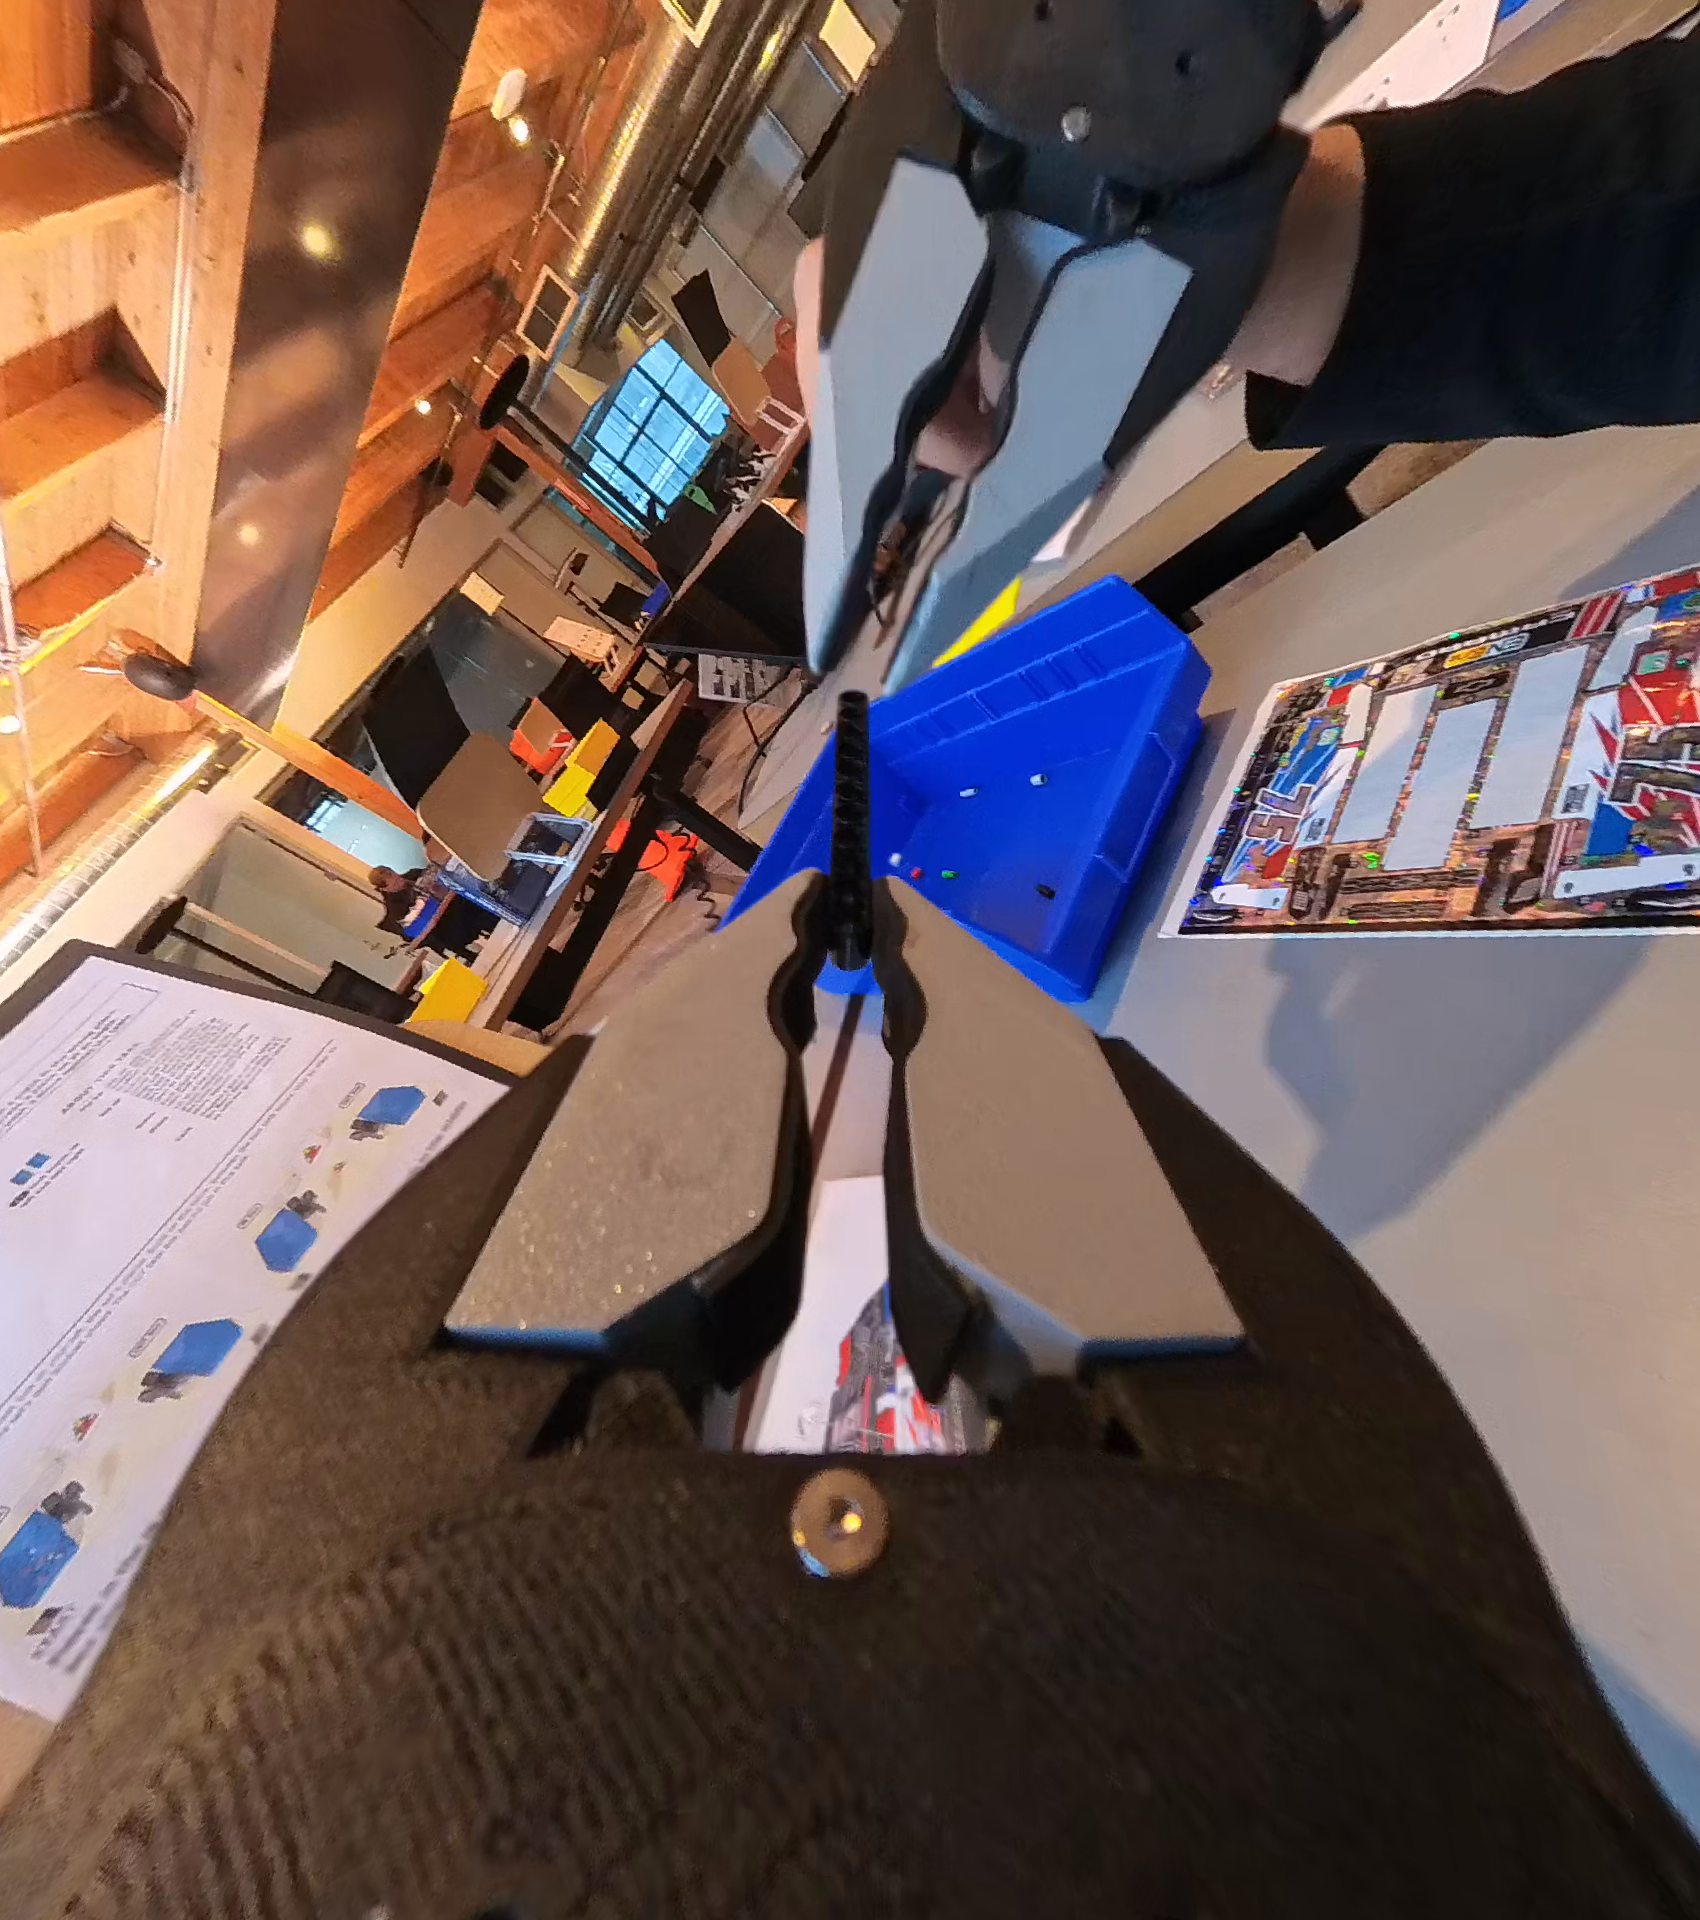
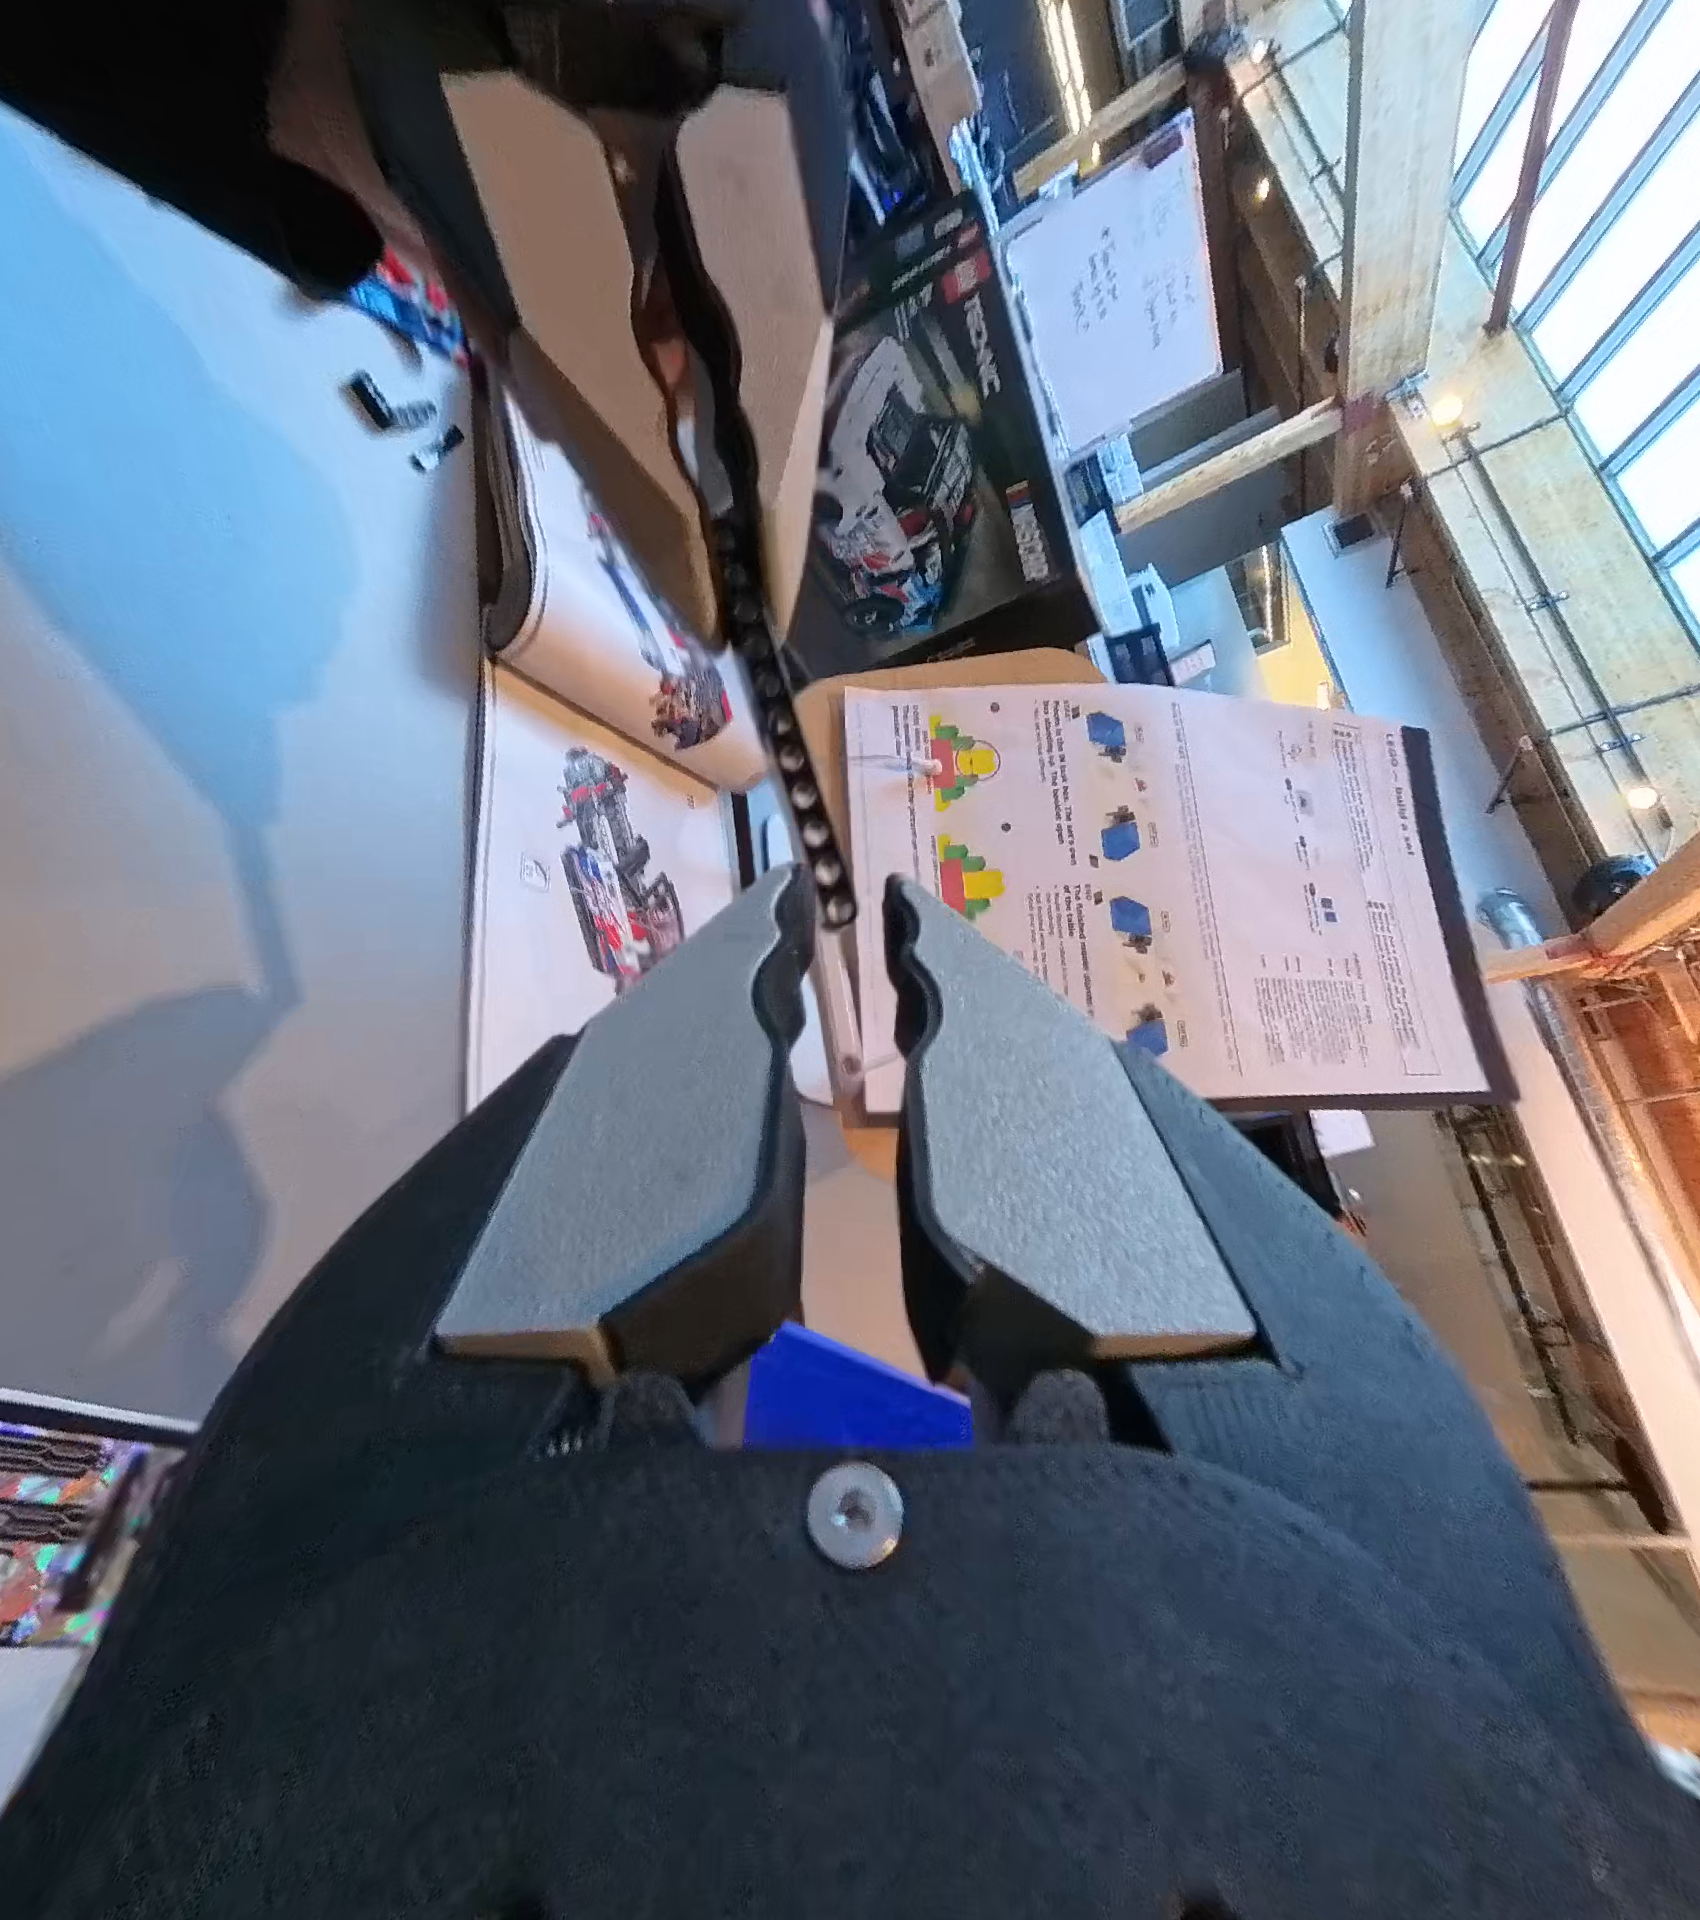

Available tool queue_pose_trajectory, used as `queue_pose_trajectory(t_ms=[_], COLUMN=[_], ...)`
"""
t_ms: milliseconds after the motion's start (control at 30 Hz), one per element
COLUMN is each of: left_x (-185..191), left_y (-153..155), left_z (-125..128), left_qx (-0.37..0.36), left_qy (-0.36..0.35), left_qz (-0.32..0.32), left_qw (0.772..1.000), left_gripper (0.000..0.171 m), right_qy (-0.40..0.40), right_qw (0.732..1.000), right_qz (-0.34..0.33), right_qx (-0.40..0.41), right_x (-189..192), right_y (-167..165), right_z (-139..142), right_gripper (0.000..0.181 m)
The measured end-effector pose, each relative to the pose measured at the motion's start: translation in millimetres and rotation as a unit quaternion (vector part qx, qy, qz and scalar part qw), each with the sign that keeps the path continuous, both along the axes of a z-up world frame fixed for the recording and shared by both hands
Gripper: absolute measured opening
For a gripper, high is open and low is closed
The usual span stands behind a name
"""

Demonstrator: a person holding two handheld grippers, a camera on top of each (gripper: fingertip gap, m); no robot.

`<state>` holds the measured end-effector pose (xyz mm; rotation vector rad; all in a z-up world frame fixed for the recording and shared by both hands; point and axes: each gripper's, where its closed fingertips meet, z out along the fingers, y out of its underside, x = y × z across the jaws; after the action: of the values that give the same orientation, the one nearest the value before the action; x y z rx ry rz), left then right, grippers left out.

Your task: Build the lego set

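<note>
Left claw (image 1: 844, 914) is pinched on one end of a long black beam (image 1: 848, 810), a thin holed Lego strip that juts straight out past its tips over the blue bin (image 1: 1054, 748). Right claw (image 2: 846, 902) comes at the beam's free end from the opposite side; its fingers stand a narrow gap apart with the beam's tip (image 2: 830, 894) just between them, apparently against the left-hand finger but not clamped (whether it truly touches I cannot tell). In the left wrist view the right claw (image 1: 851, 649) hangs just beyond the beam's far end.

As for progress — very little looks built. No assembled model shows anywhere; the beam carries no other parts that I can make out. The bin holds only a few tiny pieces (image 1: 971, 821), white, red, green and black, scattered on its floor. A few small dark parts (image 2: 404, 416) lie loose on the desk (image 2: 150, 727) near the open booklet (image 2: 607, 821). The sticker sheet (image 1: 1511, 769) has several blank cut-outs, so some stickers seem already taken. A printed sheet (image 2: 1189, 894) stands propped behind, and the set's box (image 2: 929, 468) beyond it.

My reading: an early stage — one beam being passed or steadied between claws, nearly all of the build left.
</note>
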<state>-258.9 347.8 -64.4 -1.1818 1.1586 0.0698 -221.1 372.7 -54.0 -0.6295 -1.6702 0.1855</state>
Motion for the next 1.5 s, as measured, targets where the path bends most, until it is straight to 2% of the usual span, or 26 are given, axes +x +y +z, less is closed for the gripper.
queue_pose_trajectory(t_ms=[67, 133, 300, 467, 633, 767, 867, 1000, 1100, 1200, 1300, 1500], left_x=[0, 2, -3, -12, -19, -21, -28, -37, -43, -43, -42, -47], left_y=[0, -7, -22, -38, -36, -29, -26, -21, -13, -11, -10, -7], left_z=[-7, -16, -49, -70, -101, -114, -121, -117, -126, -131, -135, -141], left_qx=[-0.017, -0.046, -0.099, -0.152, -0.201, -0.272, -0.313, -0.325, -0.320, -0.317, -0.319, -0.324], left_qy=[0.002, -0.017, -0.030, -0.107, -0.116, -0.157, -0.181, -0.217, -0.197, -0.188, -0.183, -0.179], left_qz=[0.000, -0.013, -0.010, -0.023, 0.013, 0.031, 0.038, 0.048, 0.096, 0.112, 0.119, 0.134], left_qw=[1.000, 0.999, 0.995, 0.982, 0.973, 0.949, 0.931, 0.919, 0.922, 0.923, 0.922, 0.919], left_gripper=[0.004, 0.004, 0.004, 0.005, 0.005, 0.006, 0.018, 0.026, 0.026, 0.023, 0.022, 0.020], right_qy=[0.006, -0.006, -0.116, -0.151, -0.206, -0.228, -0.258, -0.309, -0.349, -0.376, -0.385, -0.379], right_qw=[0.999, 0.995, 0.982, 0.964, 0.947, 0.933, 0.921, 0.905, 0.896, 0.886, 0.882, 0.881], right_qz=[0.024, 0.049, 0.085, 0.130, 0.123, 0.120, 0.110, 0.082, 0.057, 0.044, 0.039, 0.045], right_qx=[-0.036, -0.085, -0.126, -0.178, -0.212, -0.252, -0.271, -0.279, -0.270, -0.269, -0.269, -0.278], right_x=[0, -5, -24, -33, -40, -39, -36, -36, -35, -32, -34, -33], right_y=[-7, -14, -28, -47, -45, -40, -36, -28, -23, -21, -20, -22], right_z=[1, -7, -62, -82, -117, -130, -146, -180, -206, -225, -233, -225], right_gripper=[0.014, 0.025, 0.008, 0.006, 0.006, 0.005, 0.005, 0.005, 0.005, 0.005, 0.006, 0.015])
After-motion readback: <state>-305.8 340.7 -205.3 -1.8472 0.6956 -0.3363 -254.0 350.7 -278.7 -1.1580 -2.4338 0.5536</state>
